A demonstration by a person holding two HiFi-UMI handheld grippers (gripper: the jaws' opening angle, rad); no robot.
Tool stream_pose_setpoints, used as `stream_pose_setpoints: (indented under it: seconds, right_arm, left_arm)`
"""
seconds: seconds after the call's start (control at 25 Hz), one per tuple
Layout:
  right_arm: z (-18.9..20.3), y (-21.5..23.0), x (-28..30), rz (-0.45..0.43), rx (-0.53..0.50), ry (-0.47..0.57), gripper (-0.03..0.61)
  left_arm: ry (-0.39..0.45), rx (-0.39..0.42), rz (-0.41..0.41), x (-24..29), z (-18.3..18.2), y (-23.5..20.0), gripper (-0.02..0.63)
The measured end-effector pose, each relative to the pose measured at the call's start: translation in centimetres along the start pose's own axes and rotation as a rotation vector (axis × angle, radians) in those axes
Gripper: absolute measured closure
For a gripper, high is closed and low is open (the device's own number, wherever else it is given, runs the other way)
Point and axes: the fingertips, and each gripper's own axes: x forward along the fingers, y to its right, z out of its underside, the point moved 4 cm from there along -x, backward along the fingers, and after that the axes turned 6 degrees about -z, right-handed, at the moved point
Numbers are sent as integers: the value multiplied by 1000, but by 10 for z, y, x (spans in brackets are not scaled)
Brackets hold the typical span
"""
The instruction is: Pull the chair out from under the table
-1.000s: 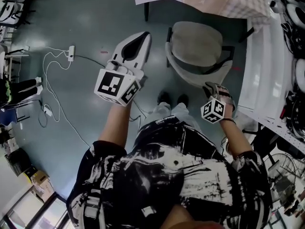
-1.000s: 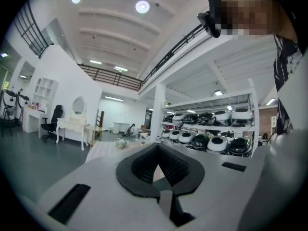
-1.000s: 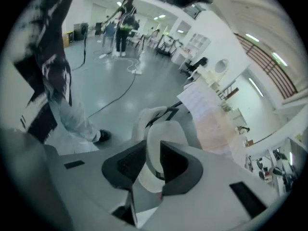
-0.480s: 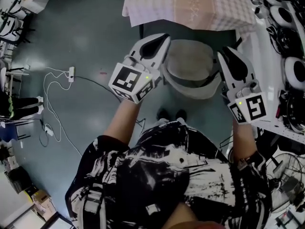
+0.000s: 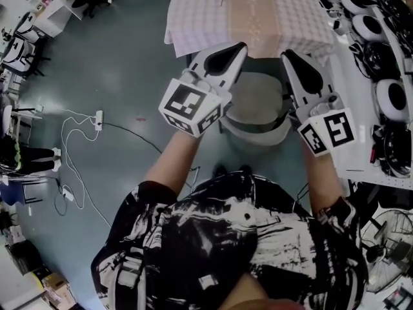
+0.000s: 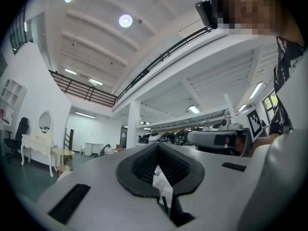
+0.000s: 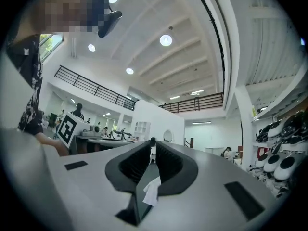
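chair: round beige seat, dark frame, upright, upper centre, just below table's edge
table: checked cloth, top centre

Both arms reach forward, elbows bent. My left gripper is out ahead, tip angled slightly in toward the other one. The left marker cube faces up at the head camera. In the left gripper view its jaws are together, nothing between them. My right gripper is alongside, apart from the left, tip angled in too, with the right marker cube at the wrist end. Its jaws are closing, almost touching, nothing between them. The left forearm runs diagonally up to its gripper. The right forearm comes up straighter.
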Motion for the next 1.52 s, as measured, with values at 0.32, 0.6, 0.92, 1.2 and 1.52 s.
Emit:
stream_pose_setpoints:
  seconds: [0.32, 0.6, 0.92, 1.2, 1.52]
  right_arm:
    - [10, 8, -5, 40, 14, -43, 578]
    - [24, 15, -7, 77, 49, -75, 580]
    - [29, 16, -8, 98, 54, -87, 580]
    - [35, 19, -8, 94, 58, -99, 580]
    - [37, 18, -5, 94, 60, -104, 580]
  left_arm:
    - [8, 8, 24, 9, -6, 14, 614]
    - [-16, 6, 1, 5, 1, 8, 614]
    - [-29, -2, -10, 2, 6, 4, 614]
    - [-35, -7, -15, 4, 12, 2, 614]
    - [-40, -11, -15, 2, 14, -1, 614]
